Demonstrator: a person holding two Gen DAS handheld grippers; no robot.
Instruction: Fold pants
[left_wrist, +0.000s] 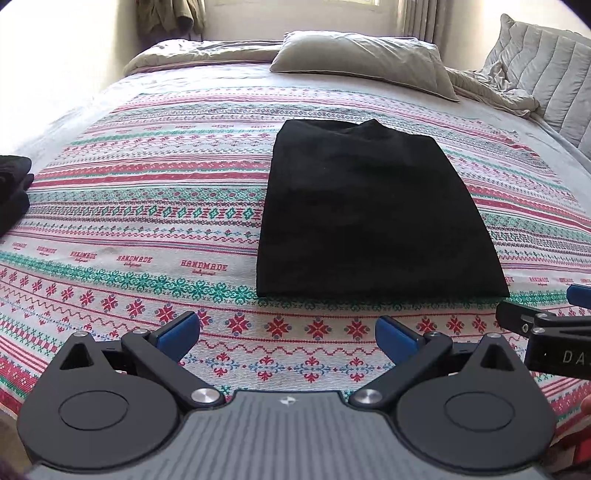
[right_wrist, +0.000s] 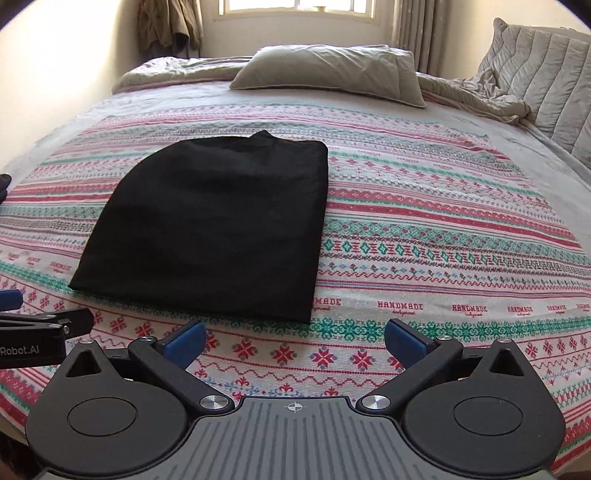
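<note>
The black pants (left_wrist: 365, 214) lie folded into a flat rectangle on the patterned bedspread (left_wrist: 147, 206). They also show in the right wrist view (right_wrist: 218, 229), left of centre. My left gripper (left_wrist: 287, 334) is open and empty, just short of the near edge of the pants. My right gripper (right_wrist: 294, 341) is open and empty, near the pants' near right corner. The right gripper's tip shows at the right edge of the left wrist view (left_wrist: 546, 325). The left gripper's tip shows at the left edge of the right wrist view (right_wrist: 44, 325).
A grey pillow (left_wrist: 362, 62) and rumpled bedding (left_wrist: 491, 88) lie at the far end of the bed. A padded headboard (left_wrist: 546, 70) stands at the right. A stack of dark clothes (left_wrist: 13, 188) sits at the bed's left edge. A window (right_wrist: 295, 7) is behind.
</note>
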